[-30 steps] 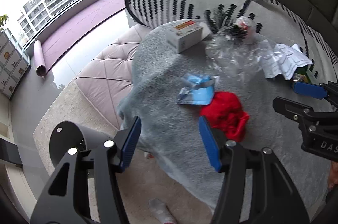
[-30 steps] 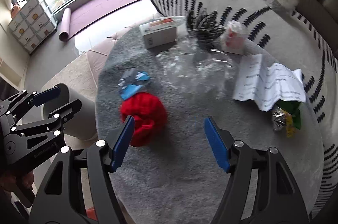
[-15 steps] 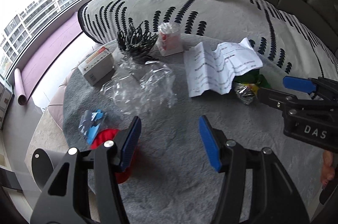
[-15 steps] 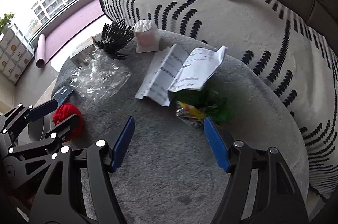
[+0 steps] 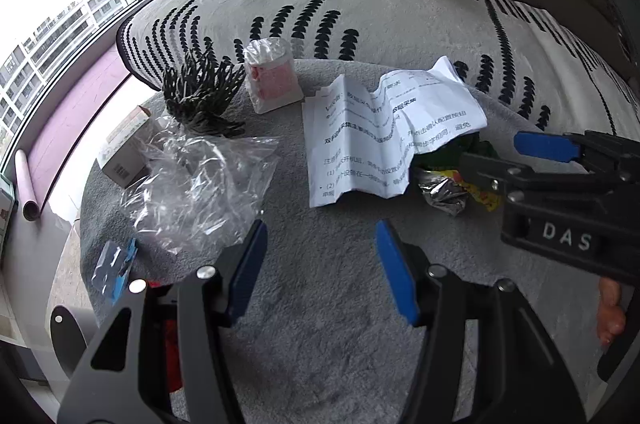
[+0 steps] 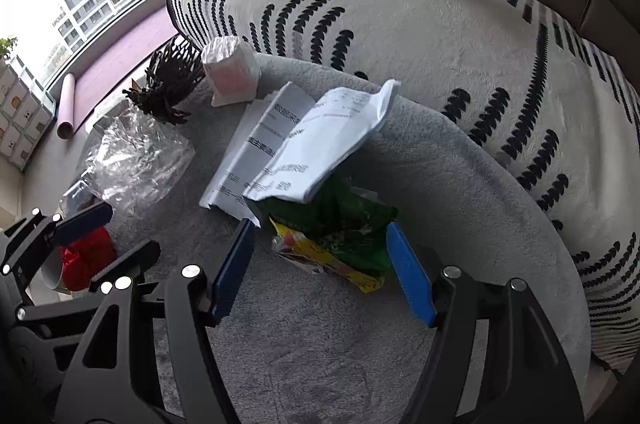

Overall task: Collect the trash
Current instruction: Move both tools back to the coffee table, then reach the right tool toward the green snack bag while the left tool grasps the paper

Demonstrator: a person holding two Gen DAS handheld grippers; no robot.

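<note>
The bench (image 6: 460, 184) is a round surface under a grey fleece cover; its far edge curves beside a patterned rug (image 6: 400, 16), and its left edge drops toward the floor by the window. The widest bare stretch of cover lies in the near centre, directly under both grippers.

The right gripper (image 6: 320, 264) has its fingers (image 6: 408, 272) spread wide apart, holding nothing. The snack wrapper (image 6: 340, 240), green and yellow with a foil lining, lies on the cover between the two fingertips; whether they touch it cannot be told. Its long axis runs from far left to near right, slanting across the line of the fingers. Its far end is tucked under the printed paper sheet (image 6: 304, 144), which is creased and partly raised. In the left wrist view the right gripper (image 5: 516, 156) stands over the wrapper (image 5: 448, 190) at the near right corner of the sheet (image 5: 384, 128).

The left gripper (image 5: 320, 264) also has its fingers (image 5: 394, 276) apart and empty, over bare cover. A crumpled clear plastic bag (image 5: 200, 192) lies just beyond its left fingertip, and a blue packet (image 5: 114, 268) sits near the left edge. Farther off stand a dark spiky plant (image 5: 200, 96), a wrapped pink box (image 5: 272, 80) and a cardboard box (image 5: 124, 148). A red crumpled item (image 6: 86, 258) lies beside the left gripper (image 6: 116, 236) in the right wrist view.
</note>
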